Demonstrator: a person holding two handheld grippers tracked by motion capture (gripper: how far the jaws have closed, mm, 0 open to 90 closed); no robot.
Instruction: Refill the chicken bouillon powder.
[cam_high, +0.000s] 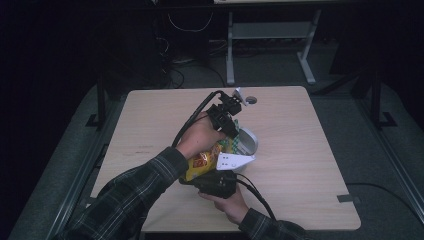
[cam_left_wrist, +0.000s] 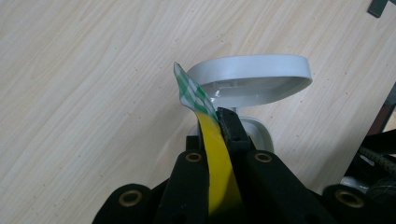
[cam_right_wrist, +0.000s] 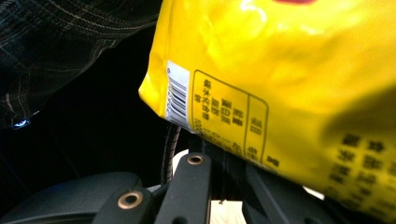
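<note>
A yellow snack bag (cam_high: 202, 162) hangs tilted over the table between my two grippers. My left gripper (cam_high: 231, 131) is shut on its top seam; in the left gripper view the jaws (cam_left_wrist: 223, 116) pinch the yellow strip (cam_left_wrist: 217, 158), and a green-and-white checked edge sticks out past them. Just beyond lies a grey bowl (cam_high: 248, 140) (cam_left_wrist: 252, 74) tipped on its side. My right gripper (cam_high: 209, 174) sits below, shut on the bag's lower end. In the right gripper view the bag (cam_right_wrist: 280, 70) with its barcode runs down into the jaws (cam_right_wrist: 219, 149).
The wooden table (cam_high: 300, 150) has a round cable hole (cam_high: 251, 100) near its far edge. A plaid-sleeved forearm (cam_high: 145, 185) crosses the near left. Grey desk legs (cam_high: 230, 45) stand on the floor behind the table.
</note>
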